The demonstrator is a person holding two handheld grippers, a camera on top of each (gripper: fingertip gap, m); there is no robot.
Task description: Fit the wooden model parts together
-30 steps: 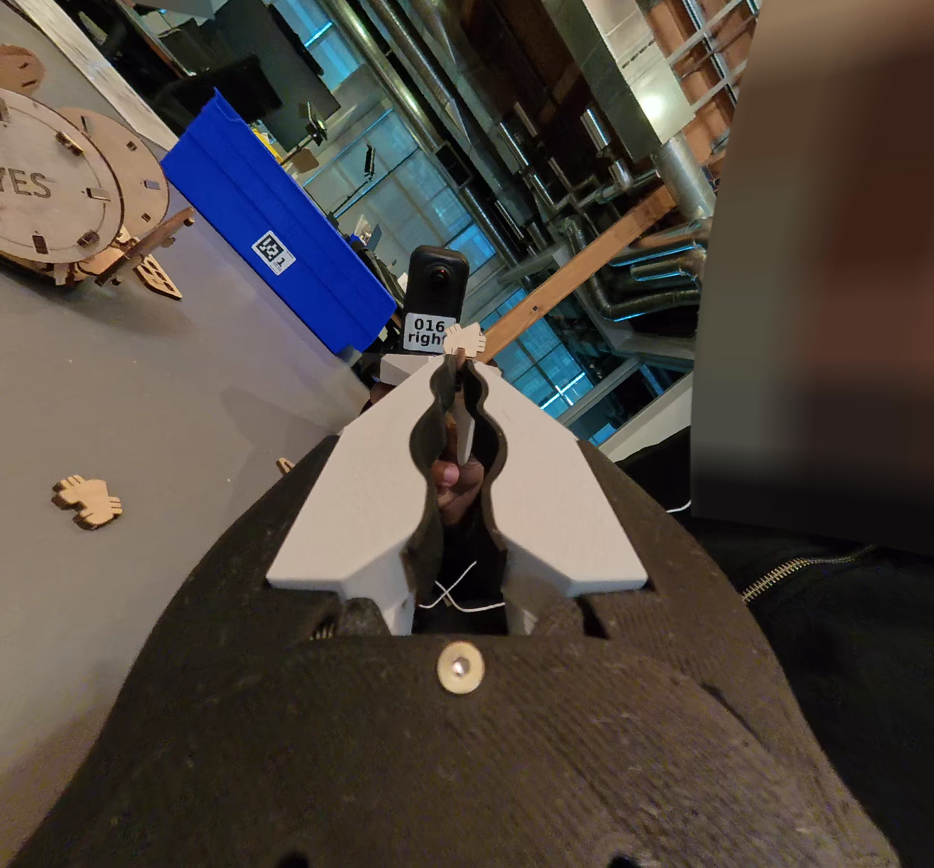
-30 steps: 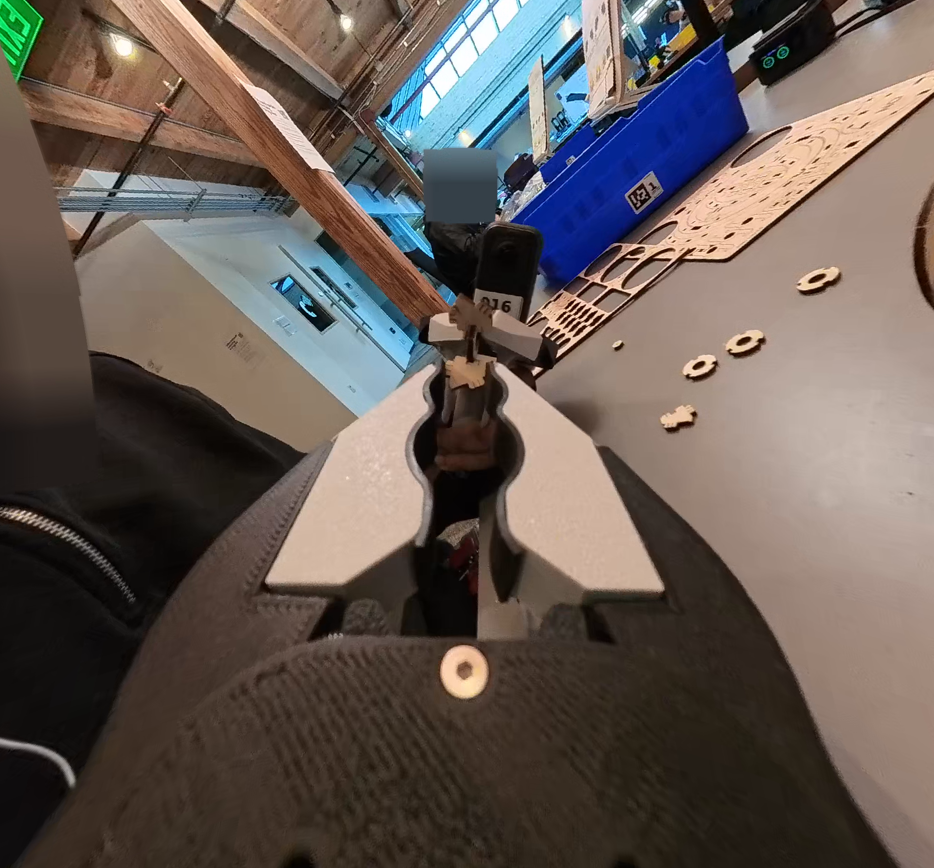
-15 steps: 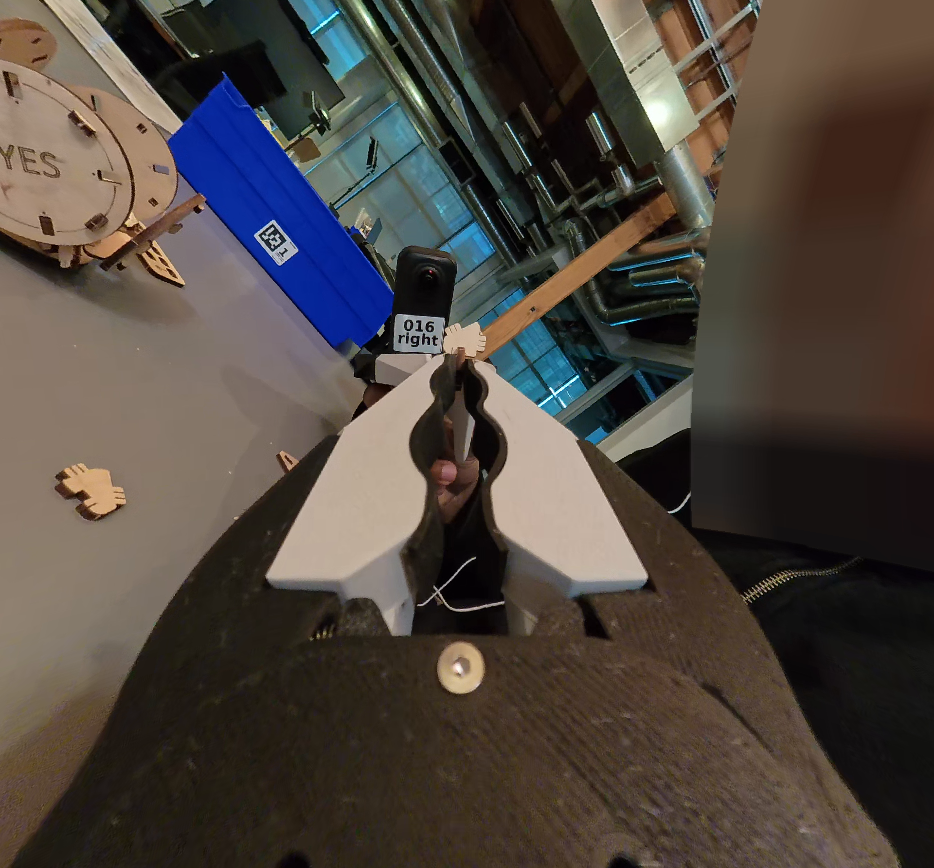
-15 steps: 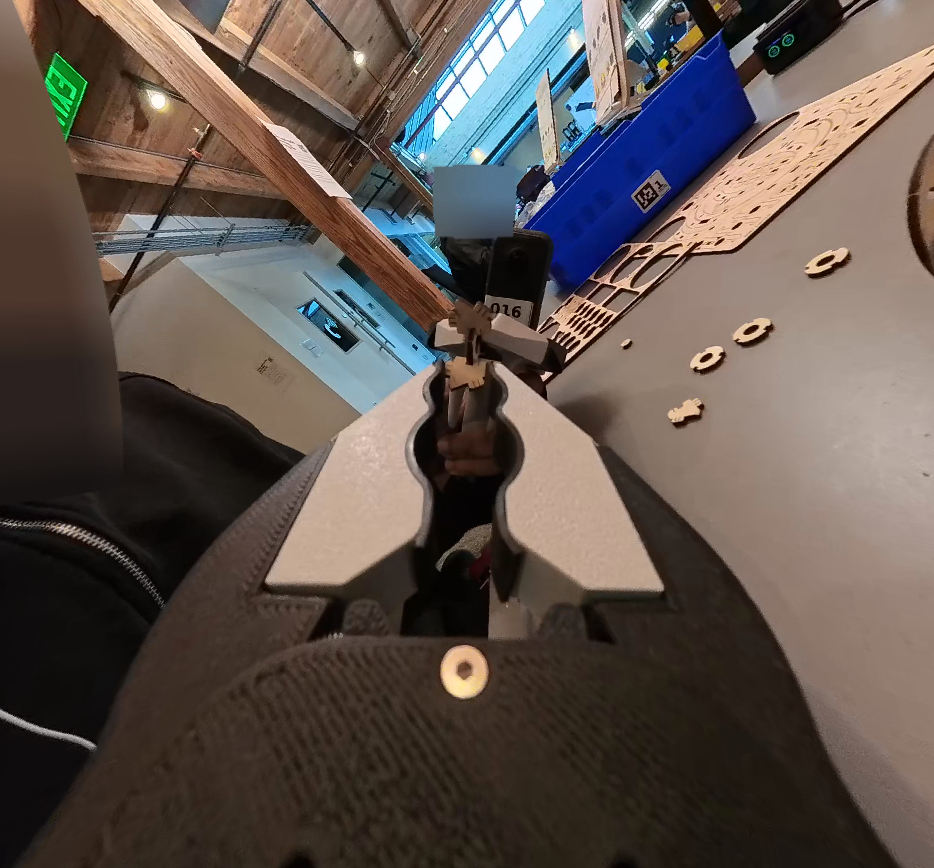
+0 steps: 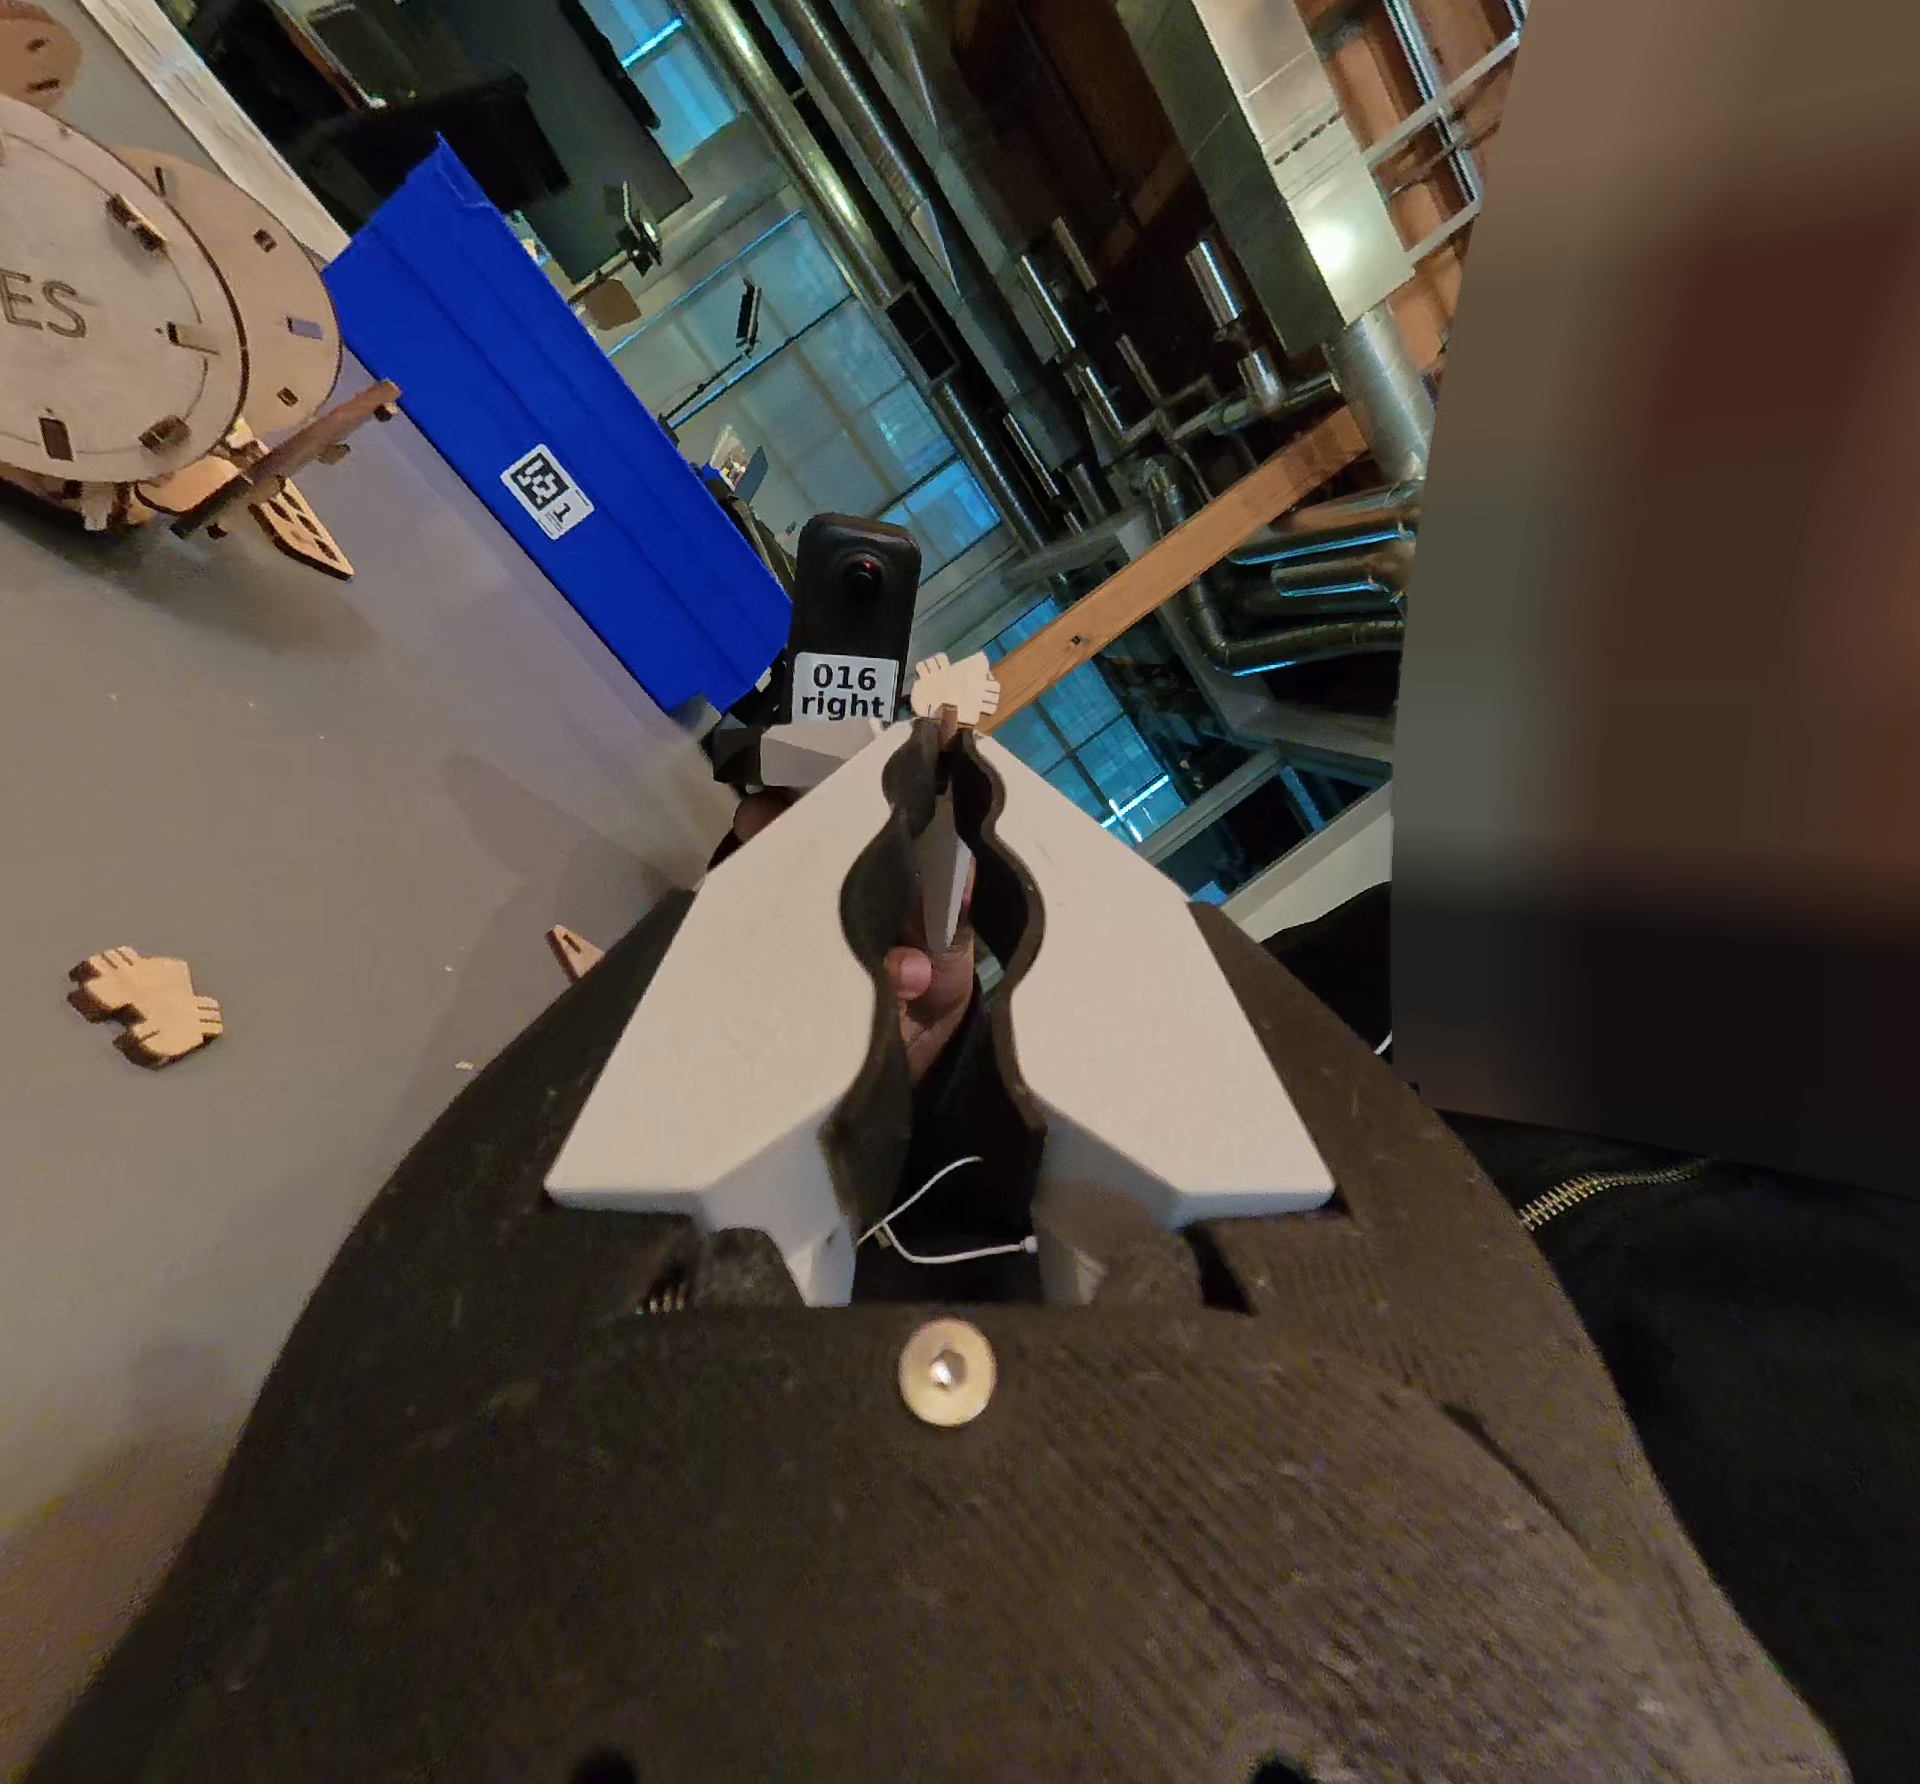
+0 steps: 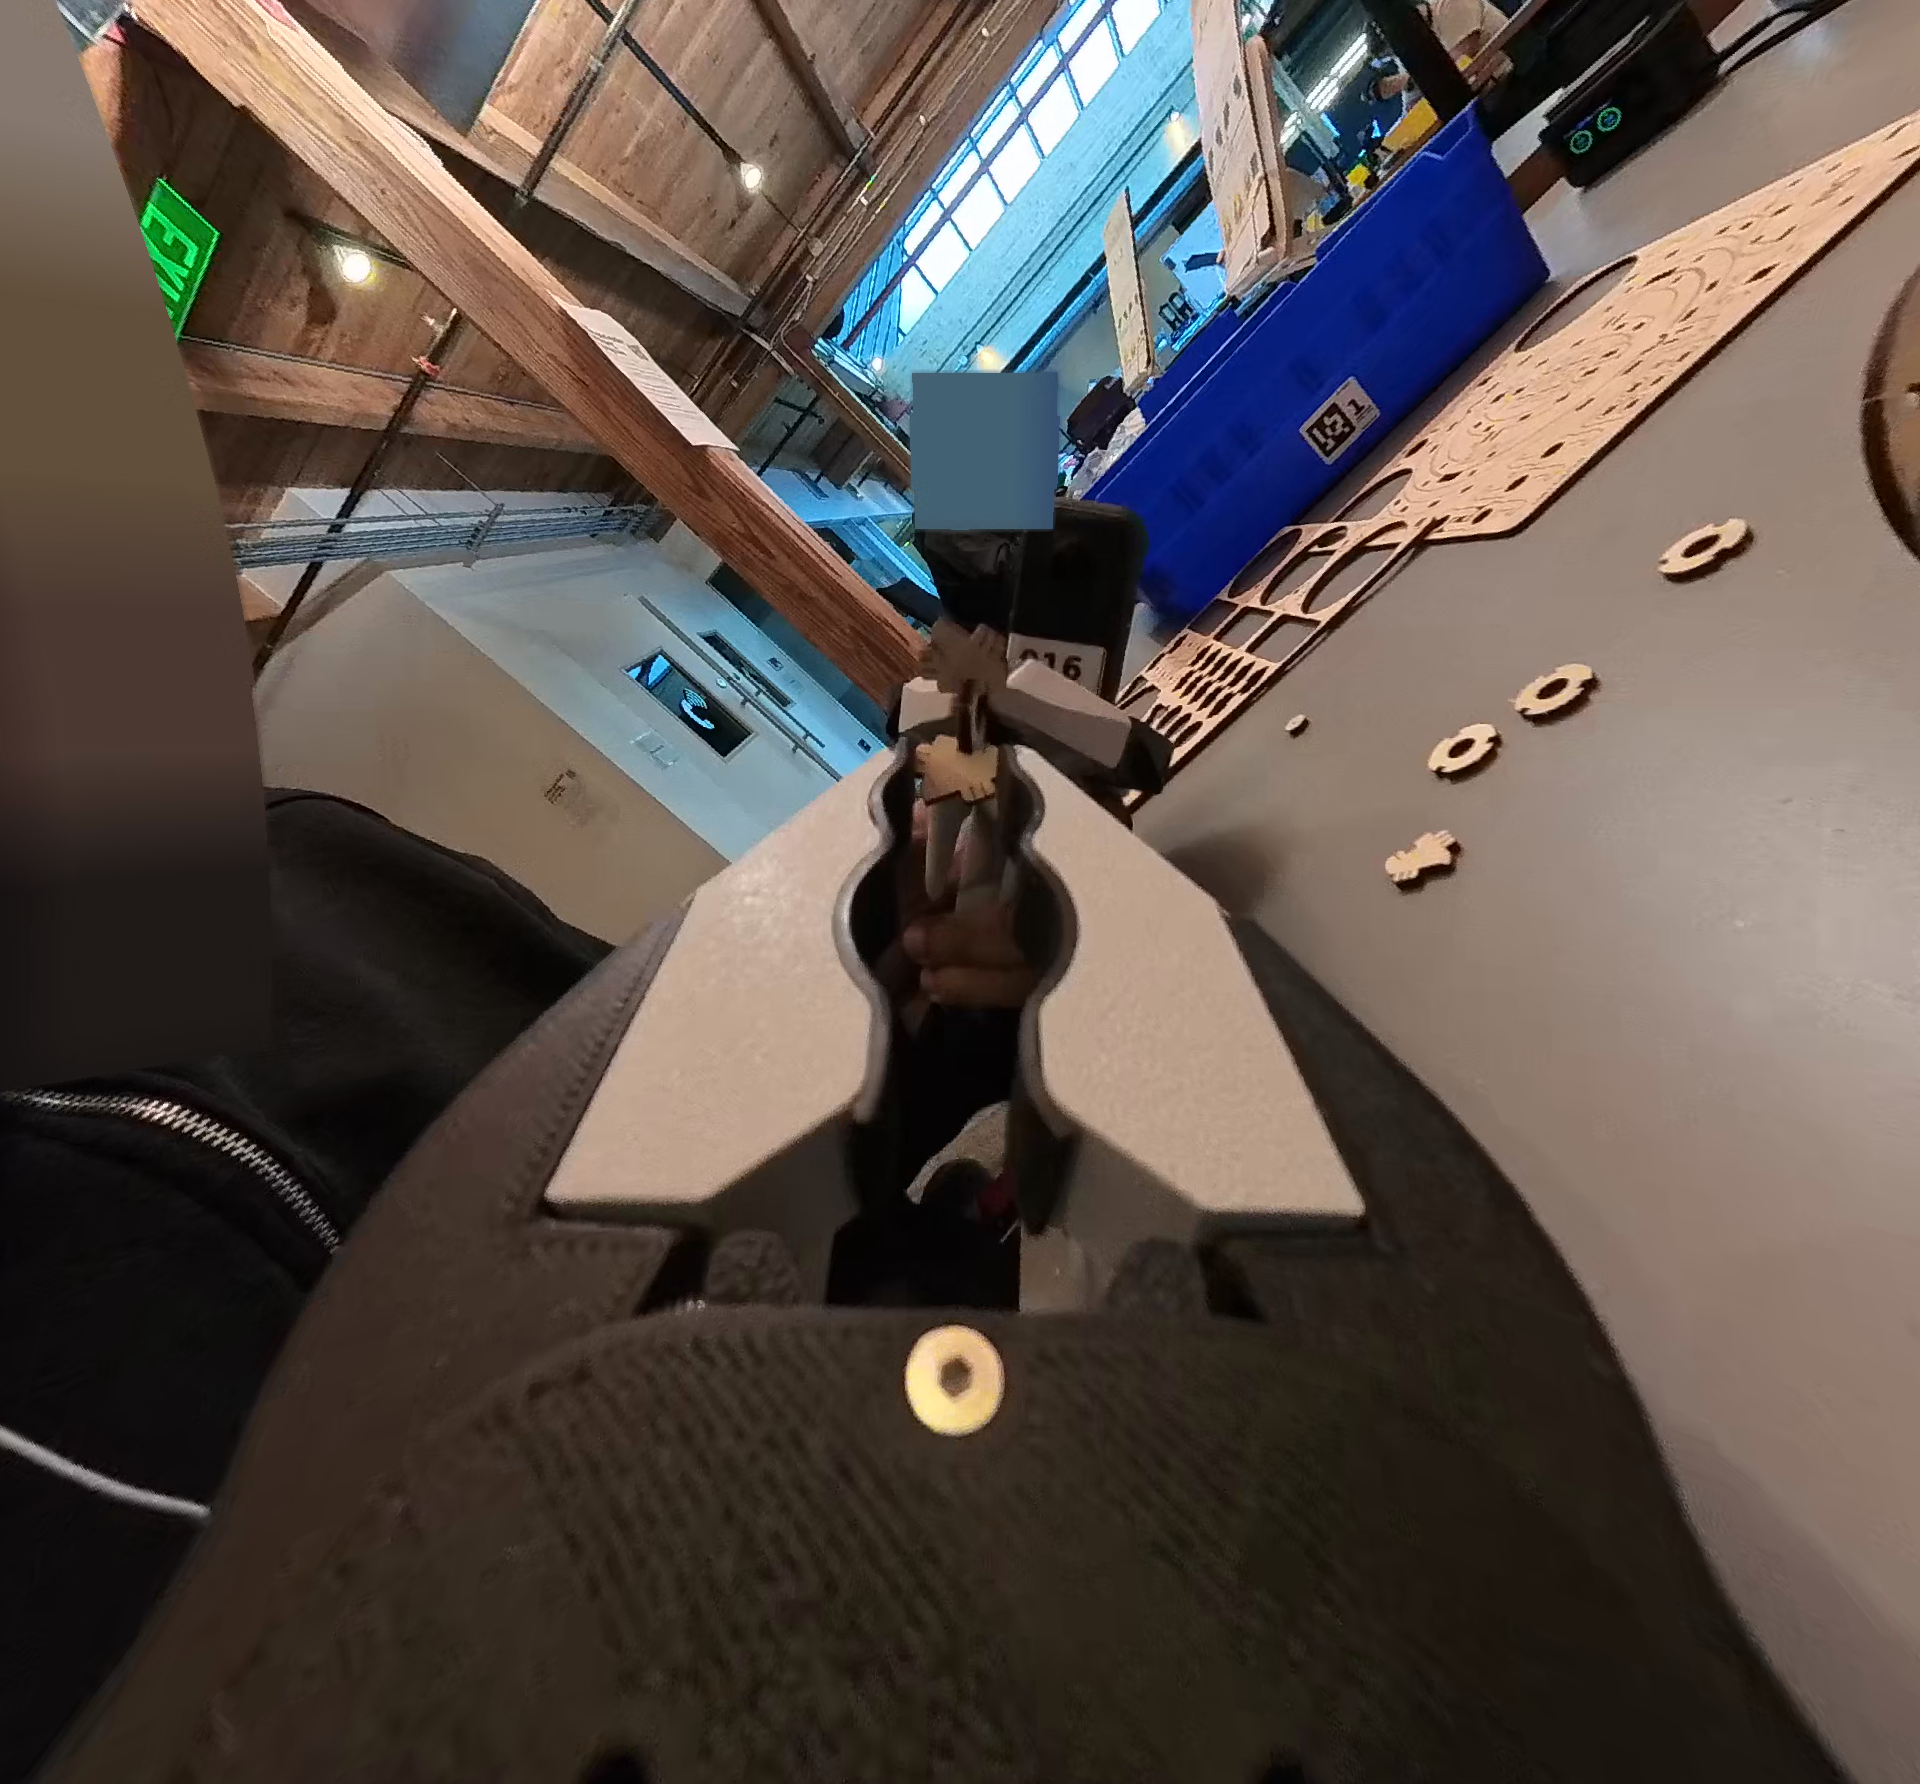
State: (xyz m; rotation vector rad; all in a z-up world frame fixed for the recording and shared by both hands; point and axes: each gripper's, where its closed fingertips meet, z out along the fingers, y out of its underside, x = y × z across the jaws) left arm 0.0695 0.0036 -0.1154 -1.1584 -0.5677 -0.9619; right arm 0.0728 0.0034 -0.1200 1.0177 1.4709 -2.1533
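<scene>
Both grippers (image 5: 940,732) (image 6: 961,778) still pinch wooden pieces (image 5: 956,690) (unchanged).

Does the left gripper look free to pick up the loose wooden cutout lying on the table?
Probably not: the left gripper is shut on a wooden piece, though the table round the cutout lies bare.

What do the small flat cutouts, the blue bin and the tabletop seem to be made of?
Cutouts: thin pale plywood, apparently laser-cut, going by their darker edges; matte. Blue bin: moulded plastic, smooth with a slight sheen. Tabletop: grey, smooth, matte; laminate or painted board, hard to say.
</scene>
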